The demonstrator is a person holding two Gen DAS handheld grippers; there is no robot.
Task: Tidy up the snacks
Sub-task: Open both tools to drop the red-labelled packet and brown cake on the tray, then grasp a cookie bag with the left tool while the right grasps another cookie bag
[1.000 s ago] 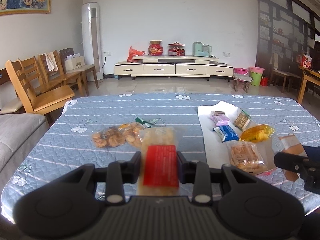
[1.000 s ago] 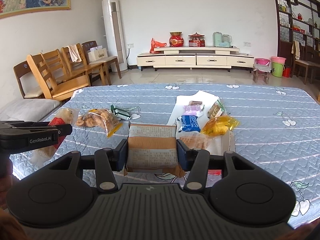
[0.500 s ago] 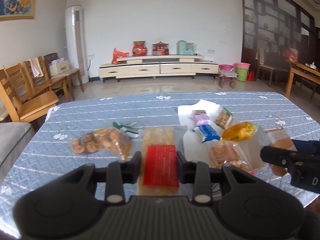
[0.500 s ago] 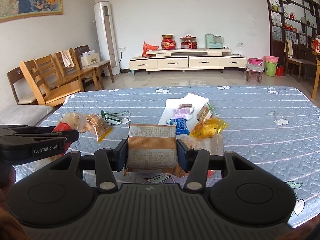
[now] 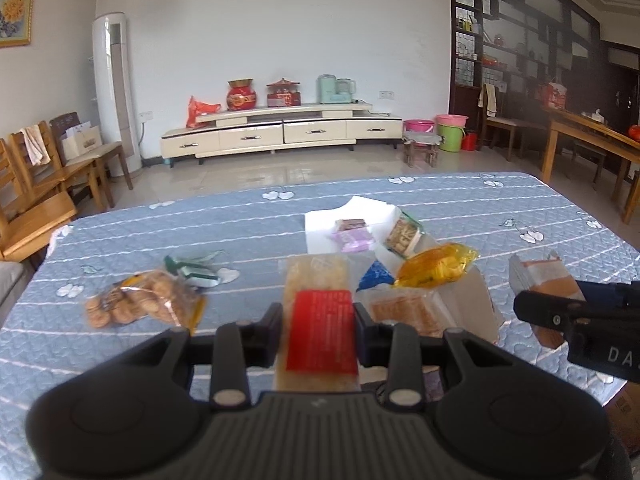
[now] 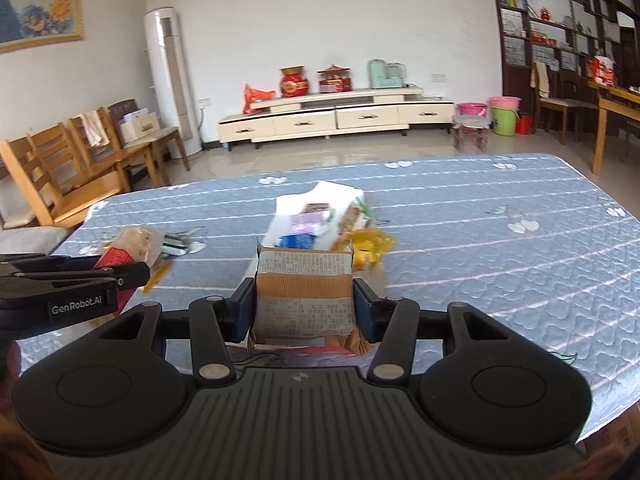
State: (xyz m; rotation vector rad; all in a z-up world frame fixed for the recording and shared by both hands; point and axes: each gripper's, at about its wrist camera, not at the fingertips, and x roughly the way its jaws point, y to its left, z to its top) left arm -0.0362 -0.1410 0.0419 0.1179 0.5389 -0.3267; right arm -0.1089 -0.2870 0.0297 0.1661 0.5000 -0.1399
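Both jaws are clamped on snacks. On the left gripper [image 5: 318,322] they pinch a long clear packet with a red label [image 5: 320,330]; on the right gripper [image 6: 304,310] they stand wider, pressed on the sides of a brown-banded packet with printed text [image 6: 305,296]. Both packets are held above the near edge of the table, which is covered by a blue-grey quilted cloth with white stripes [image 5: 520,208].

In the left view a clear bag of round biscuits [image 5: 140,304] lies at 10 o'clock from the red-label packet, with a small green-and-white packet [image 5: 192,270] just beyond it. At 1 o'clock a white paper sheet [image 5: 360,208] carries a lilac packet [image 5: 354,238], a green-edged packet [image 5: 404,234], a blue packet [image 5: 374,274], a shiny yellow bag [image 5: 436,266] and a clear pack of pale biscuits [image 5: 404,312].

Beyond the table, a cream low cabinet [image 5: 280,132] stands against the white wall, a tall white air conditioner [image 5: 114,88] at 11 o'clock, wooden chairs [image 5: 36,188] at 9 o'clock, and dark shelving [image 5: 520,40] at 2 o'clock.
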